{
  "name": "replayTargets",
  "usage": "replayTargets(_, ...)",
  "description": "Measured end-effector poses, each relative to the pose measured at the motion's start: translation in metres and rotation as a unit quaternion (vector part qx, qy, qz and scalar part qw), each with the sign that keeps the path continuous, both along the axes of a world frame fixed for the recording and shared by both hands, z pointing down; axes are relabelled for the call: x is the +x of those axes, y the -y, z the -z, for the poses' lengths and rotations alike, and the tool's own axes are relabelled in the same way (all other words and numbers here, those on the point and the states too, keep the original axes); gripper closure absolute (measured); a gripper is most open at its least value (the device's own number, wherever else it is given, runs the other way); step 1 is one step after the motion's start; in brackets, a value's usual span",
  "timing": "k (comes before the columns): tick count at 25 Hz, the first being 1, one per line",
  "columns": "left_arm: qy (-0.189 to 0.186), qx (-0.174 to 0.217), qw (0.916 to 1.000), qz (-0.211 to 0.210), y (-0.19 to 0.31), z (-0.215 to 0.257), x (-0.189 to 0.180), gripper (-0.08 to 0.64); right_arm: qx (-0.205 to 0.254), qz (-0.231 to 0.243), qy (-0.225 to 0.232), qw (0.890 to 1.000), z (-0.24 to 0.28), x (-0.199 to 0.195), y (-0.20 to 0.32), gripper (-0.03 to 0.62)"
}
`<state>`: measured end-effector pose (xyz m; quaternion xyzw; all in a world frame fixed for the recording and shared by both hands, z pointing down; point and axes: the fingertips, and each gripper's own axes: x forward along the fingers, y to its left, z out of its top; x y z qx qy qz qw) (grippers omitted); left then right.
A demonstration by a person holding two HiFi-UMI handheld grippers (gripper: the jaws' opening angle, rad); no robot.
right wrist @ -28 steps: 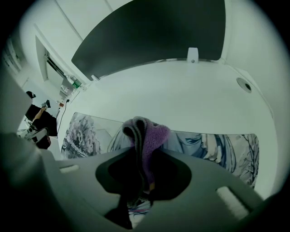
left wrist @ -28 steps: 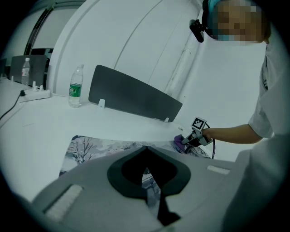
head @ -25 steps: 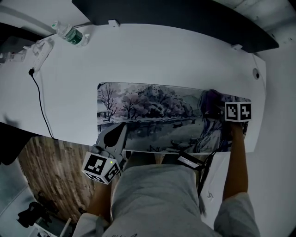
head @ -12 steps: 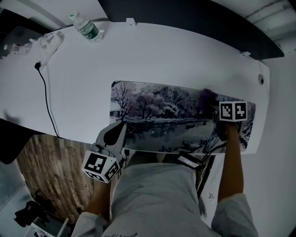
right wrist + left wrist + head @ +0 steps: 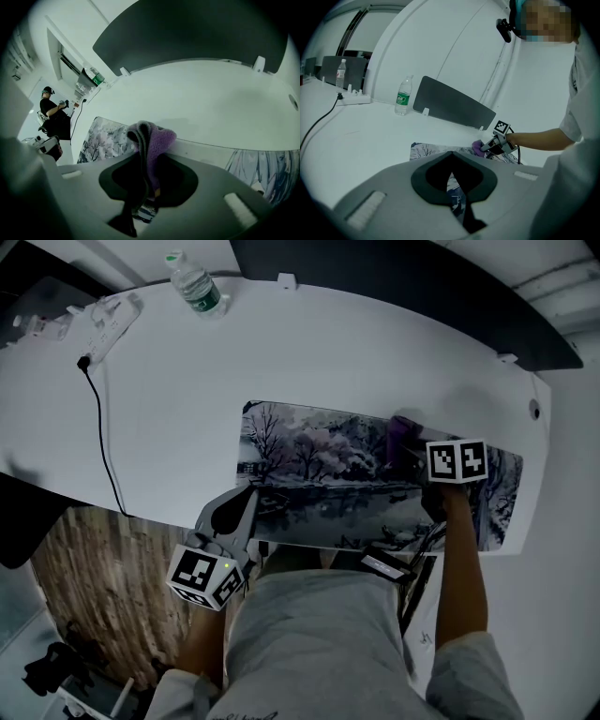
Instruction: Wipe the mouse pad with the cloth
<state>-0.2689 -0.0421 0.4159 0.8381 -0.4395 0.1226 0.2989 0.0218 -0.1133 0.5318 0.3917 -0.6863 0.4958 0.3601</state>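
Right gripper, clamping the purple cloth, is sliding left from the right end of the mouse pad toward its middle | left gripper, jaws closed, is pinning the pad's near-left edge on the desk | wiping is advancing; the left stretch is likely waiting.

- My pictures are dim and grey-blue.
- Straight lines bend near the edges.
- My tong views have black corners.
- The white table is the brightest part.
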Motion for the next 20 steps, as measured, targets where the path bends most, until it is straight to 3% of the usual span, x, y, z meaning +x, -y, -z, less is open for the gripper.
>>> replayTargets(20, 0.003, -0.007, 0.9982, 0.060, -0.017, -0.007, -0.076, 0.545, 0.008, 0.082, 0.042, 0.996, 0.000, -0.145, 0.019, 0.497)
